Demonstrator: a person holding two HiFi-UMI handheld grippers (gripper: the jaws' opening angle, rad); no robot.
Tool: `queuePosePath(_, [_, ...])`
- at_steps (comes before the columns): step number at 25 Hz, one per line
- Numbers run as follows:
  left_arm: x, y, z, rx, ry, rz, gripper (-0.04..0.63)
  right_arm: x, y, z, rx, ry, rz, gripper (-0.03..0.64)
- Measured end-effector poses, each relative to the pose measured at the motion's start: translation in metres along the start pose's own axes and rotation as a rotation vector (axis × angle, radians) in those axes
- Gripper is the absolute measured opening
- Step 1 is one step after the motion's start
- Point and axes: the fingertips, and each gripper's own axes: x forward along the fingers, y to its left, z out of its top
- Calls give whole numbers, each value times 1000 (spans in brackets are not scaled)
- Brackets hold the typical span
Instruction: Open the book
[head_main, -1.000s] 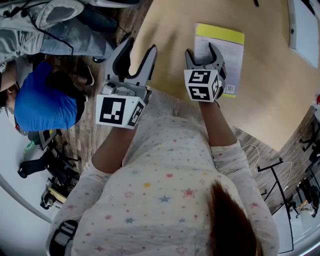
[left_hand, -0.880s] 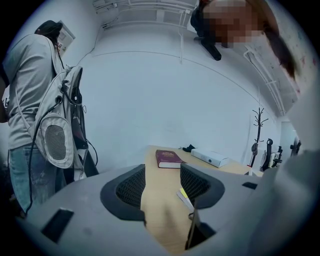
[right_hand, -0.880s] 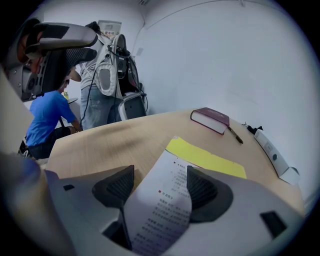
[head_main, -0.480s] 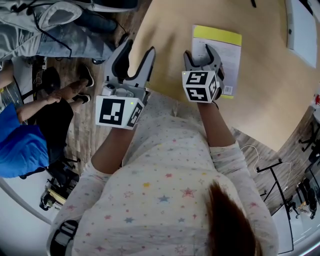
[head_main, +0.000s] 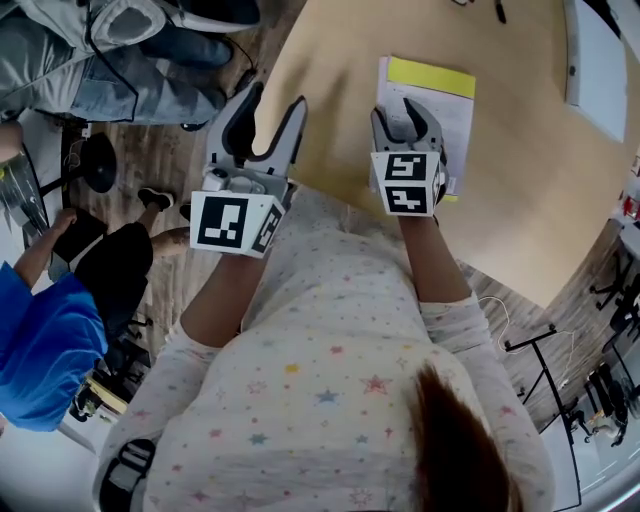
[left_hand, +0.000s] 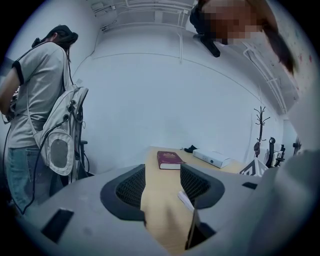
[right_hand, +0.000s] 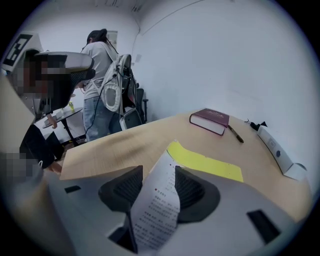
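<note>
Book: the book, white with a yellow band across its far end, lies flat on the tabletop. It sits just inside the near edge, in front of the person.

Right tongs: the right tongs sit over the book's near half, closed on a printed page.

Page: it rises out of the gap between the jaws. Low down it is edge-on; higher up it twists to face the camera.

Left tongs: the left tongs hang over the near left corner of the tabletop. The jaws are wide apart with only bare wood between them.

Hidden in the head view: the right tongs cover the book's near end, and the raised page cannot be picked out there. Only the right gripper view shows it lifted.

Hard to make out: a pale sliver lies beside the left tongs' right jaw. I cannot tell whether it is the book's edge.

Cut off: a white box toward the far right corner runs out of the head view. The left gripper view shows it whole.

Only in the gripper views: a closed maroon book lies near the far edge with a pen just beside it. A standing person with a backpack is beyond the left edge. A coat stand shows in the left gripper view alone.

Only in the head view: a person in blue is on the floor side, cut by the frame's left edge.
</note>
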Motion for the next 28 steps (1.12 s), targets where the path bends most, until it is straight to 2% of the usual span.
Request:
queuePosePath(6, [-10, 3, 8, 4, -20, 2, 221, -7, 9, 12, 55, -17, 58, 127])
queuePosePath(13, [-12, -14, 15, 16, -40, 3, 218, -14, 1, 11, 64, -40, 88, 74])
queuePosePath(17, [-2, -35, 20, 27, -43, 9, 216, -20, -16, 6, 85, -43, 116, 68])
queuePosePath(28, [-12, -58, 40, 48, -62, 10, 212, -43, -28, 18, 156, -93, 154, 46])
